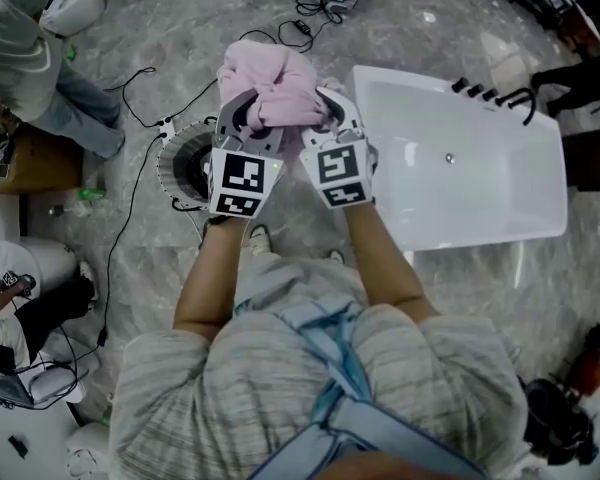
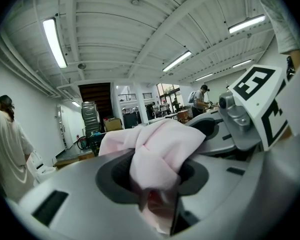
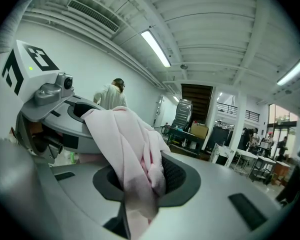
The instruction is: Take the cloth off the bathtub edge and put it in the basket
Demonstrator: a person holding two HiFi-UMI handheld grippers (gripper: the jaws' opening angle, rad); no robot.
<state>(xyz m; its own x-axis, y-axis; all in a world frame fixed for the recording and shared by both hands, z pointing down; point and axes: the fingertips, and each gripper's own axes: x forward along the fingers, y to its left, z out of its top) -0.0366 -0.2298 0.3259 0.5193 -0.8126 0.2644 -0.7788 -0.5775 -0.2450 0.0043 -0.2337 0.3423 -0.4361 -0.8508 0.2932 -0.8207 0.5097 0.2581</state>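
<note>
While clamped in left claw (image 1: 250, 118) and right claw (image 1: 327, 113), cloth (image 1: 270, 73) (pink) between

The white rectangular bathtub (image 1: 460, 158) is standing on the grey marble floor (image 1: 160, 48). Just off the bathtub's left end, the bunched pink cloth (image 1: 270, 78) is hanging above the floor, clamped in the jaws of both grippers. The right gripper (image 1: 325, 110) is sitting nearer the bathtub, with the left gripper (image 1: 248, 116) beside it. Farther left of the bathtub, the round white slatted basket (image 1: 172, 168) is standing on the floor, partly under the left gripper.
</note>
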